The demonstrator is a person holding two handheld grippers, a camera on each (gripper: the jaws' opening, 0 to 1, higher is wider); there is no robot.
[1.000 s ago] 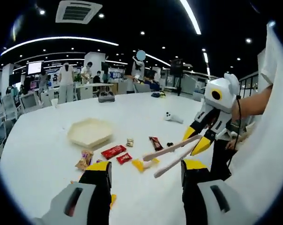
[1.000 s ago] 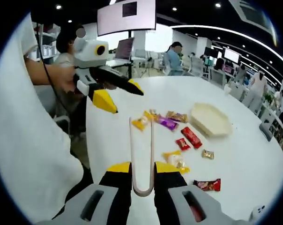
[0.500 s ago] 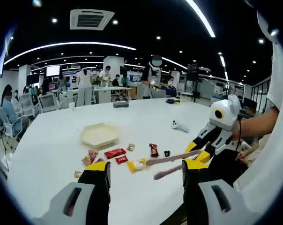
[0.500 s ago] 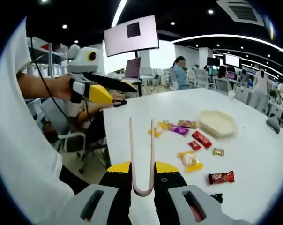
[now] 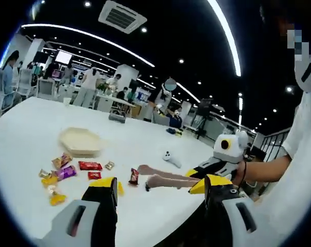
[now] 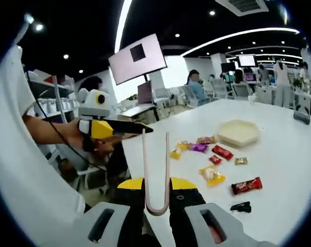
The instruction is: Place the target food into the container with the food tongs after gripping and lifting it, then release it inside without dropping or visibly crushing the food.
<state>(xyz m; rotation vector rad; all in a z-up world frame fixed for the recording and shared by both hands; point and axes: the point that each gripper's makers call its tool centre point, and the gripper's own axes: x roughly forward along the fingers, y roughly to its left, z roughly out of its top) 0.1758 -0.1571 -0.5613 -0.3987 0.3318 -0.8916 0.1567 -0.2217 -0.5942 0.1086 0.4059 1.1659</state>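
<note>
My right gripper (image 6: 156,184) is shut on the bend of pink-beige food tongs (image 6: 155,170), whose two arms stand apart with nothing between their tips. Beyond them on the white table (image 6: 279,170) lie wrapped snacks: a yellow one (image 6: 212,175), a red bar (image 6: 222,152), a dark red bar (image 6: 246,185) and a purple one (image 6: 199,147). The cream hexagonal container (image 6: 239,133) sits behind them, empty. My left gripper (image 5: 159,184) is open and holds nothing. In the left gripper view the right gripper (image 5: 207,172) reaches in with the tongs (image 5: 163,178) near a dark red snack (image 5: 134,176), and the container (image 5: 81,141) lies at the left.
A small black object (image 6: 243,207) lies near the table's front edge. A white controller (image 5: 168,158) and a dark bag (image 5: 117,117) rest farther along the table. The left gripper (image 6: 130,127) hovers off the table's left side. People, chairs and desks stand in the background.
Both views have swung and risen, so the hands have moved. The tongs stay gripped with their arms apart. In the left gripper view their tips have gone from the yellow snack to the dark red one.
</note>
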